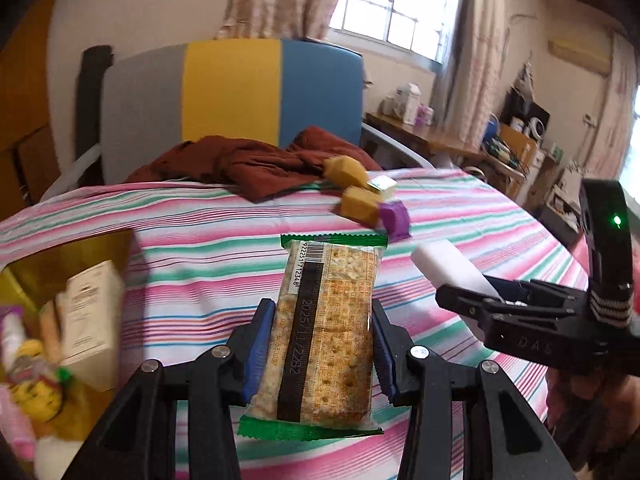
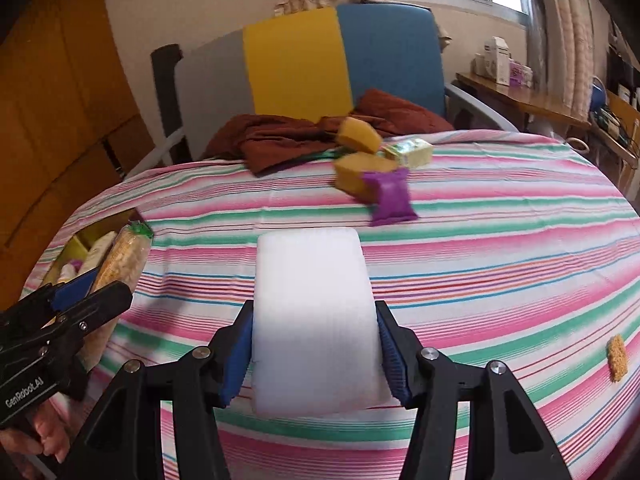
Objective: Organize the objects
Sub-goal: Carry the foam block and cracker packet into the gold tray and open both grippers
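Above a striped tablecloth (image 2: 480, 216), the left gripper (image 1: 320, 344) pinches a green-edged clear-wrapped cracker packet (image 1: 322, 332). The right gripper (image 2: 314, 344) clamps a white foam block (image 2: 312, 320). A yellow open box (image 1: 60, 256) holds a cream carton (image 1: 94, 316) and blurred packets.

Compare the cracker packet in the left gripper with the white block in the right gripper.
The cracker packet is thin, printed and clear-wrapped with green crimped ends; the white foam block is thick, plain and unwrapped. The packet shows a barcode and a date; the block bears no marking. The packet is narrower than the block between the pads. Shared: each is clamped by its long sides, in the left gripper and the right gripper, above the striped tablecloth.
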Demonstrator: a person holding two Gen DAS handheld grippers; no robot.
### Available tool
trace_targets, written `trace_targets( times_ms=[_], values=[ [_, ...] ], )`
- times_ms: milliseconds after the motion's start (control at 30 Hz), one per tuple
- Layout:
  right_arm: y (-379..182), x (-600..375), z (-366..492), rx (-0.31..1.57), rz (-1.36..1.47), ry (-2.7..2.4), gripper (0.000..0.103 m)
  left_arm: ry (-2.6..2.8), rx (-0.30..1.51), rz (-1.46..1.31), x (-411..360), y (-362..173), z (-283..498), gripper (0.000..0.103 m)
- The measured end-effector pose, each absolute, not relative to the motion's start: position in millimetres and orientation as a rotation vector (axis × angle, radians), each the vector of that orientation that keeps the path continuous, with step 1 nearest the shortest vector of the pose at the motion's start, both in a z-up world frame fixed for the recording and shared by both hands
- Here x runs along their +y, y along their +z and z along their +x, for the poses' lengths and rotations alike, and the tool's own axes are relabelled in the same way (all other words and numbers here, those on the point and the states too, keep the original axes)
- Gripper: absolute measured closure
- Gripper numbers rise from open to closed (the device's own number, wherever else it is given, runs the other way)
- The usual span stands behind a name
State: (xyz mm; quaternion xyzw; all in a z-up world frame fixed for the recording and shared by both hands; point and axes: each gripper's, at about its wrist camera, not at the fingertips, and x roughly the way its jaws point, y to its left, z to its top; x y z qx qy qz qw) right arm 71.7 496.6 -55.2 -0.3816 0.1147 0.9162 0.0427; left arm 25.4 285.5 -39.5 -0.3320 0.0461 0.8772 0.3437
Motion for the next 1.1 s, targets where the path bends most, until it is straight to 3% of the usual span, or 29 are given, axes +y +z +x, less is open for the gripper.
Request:
trace_targets(
  times_ms=[633, 1100],
  values=[
    [-11, 328, 21, 0.294, -1.302, 3.101, 0.046, 2.538, -0.040, -0.946, 112, -14, -48, 0.057],
    [-34, 226, -75, 0.329, -1.518, 3.044, 0.046, 2.572, -0.203, -1.308, 41, -62, -162, 0.057]
  ],
)
